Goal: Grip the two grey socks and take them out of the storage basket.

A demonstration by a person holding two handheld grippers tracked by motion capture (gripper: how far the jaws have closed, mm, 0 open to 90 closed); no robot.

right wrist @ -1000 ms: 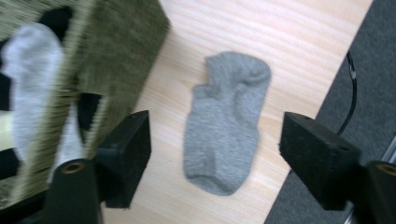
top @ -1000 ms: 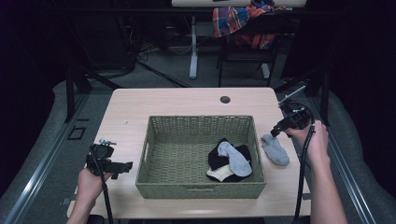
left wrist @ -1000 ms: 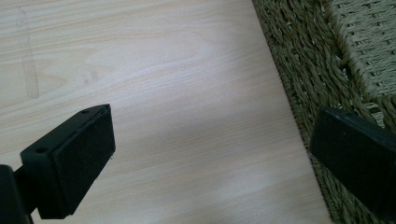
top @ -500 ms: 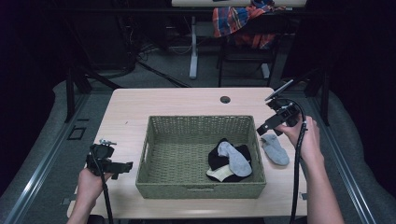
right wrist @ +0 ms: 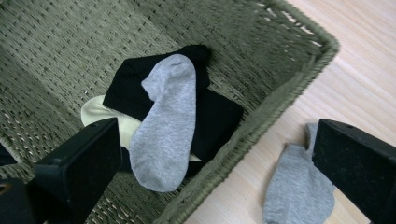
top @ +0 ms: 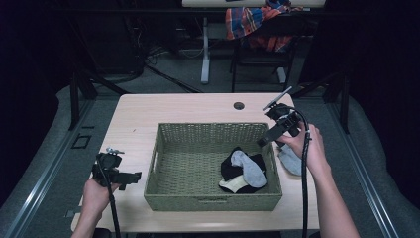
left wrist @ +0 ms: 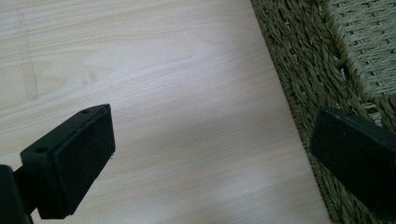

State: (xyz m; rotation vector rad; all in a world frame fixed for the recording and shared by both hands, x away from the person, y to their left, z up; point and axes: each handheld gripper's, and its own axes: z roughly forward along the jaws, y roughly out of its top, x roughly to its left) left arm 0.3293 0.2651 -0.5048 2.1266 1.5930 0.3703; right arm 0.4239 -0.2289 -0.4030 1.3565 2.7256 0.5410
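A woven green basket [top: 213, 201] stands mid-table and holds a grey sock [top: 249, 167] lying over a black sock [top: 230, 168] and a pale yellow one [top: 233, 184]. A second grey sock [top: 289, 159] lies flat on the table just right of the basket, partly under the right hand. My right gripper [top: 267, 136] hovers over the basket's right rim [right wrist: 280, 98]. Its jaws have just been opening and stand wide with nothing between them [right wrist: 212, 140]. My left gripper [top: 131, 177] rests low over bare table left of the basket, open and holding nothing [left wrist: 212, 135].
A black round grommet [top: 238, 105] sits near the table's far edge. Behind the table stands a chair draped with plaid cloth [top: 257, 20]. Bare wood [left wrist: 163, 70] lies left of the basket wall [left wrist: 308, 70].
The right hand moved left and slightly up, from above the table sock to the basket's right rim. The sock stayed on the table. The left hand kept still.
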